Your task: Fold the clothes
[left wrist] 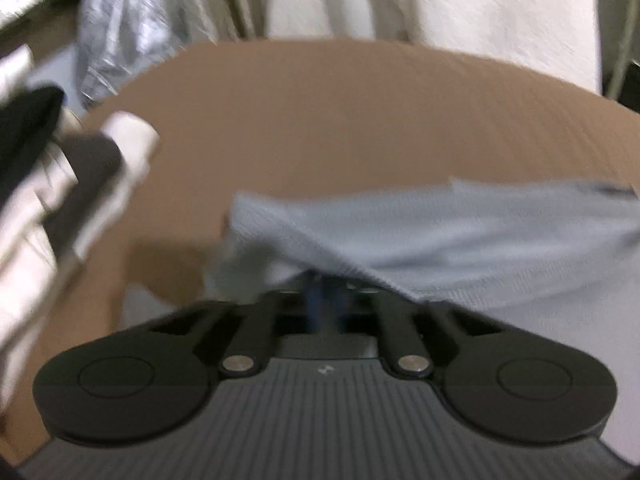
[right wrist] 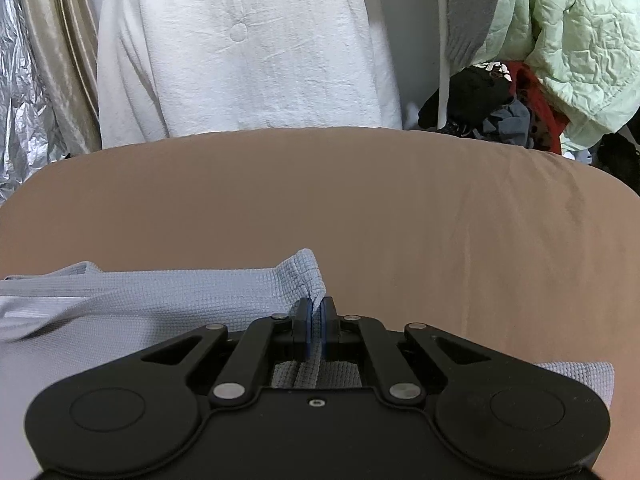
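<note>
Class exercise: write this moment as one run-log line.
step: fold | left tool: shut on blue garment | right tool: shut on blue garment, edge pinched | surface: tan cover

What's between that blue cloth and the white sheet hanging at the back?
Only bare tan bed surface. The right wrist view shows it best: the blue cloth ends near the right hand-held gripper, and nothing lies on the stretch up to the white sheet.

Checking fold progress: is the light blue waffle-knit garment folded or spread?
Partly folded: the light blue waffle-knit garment shows doubled layers on the tan surface, its edge pinched in the right claw.
</note>
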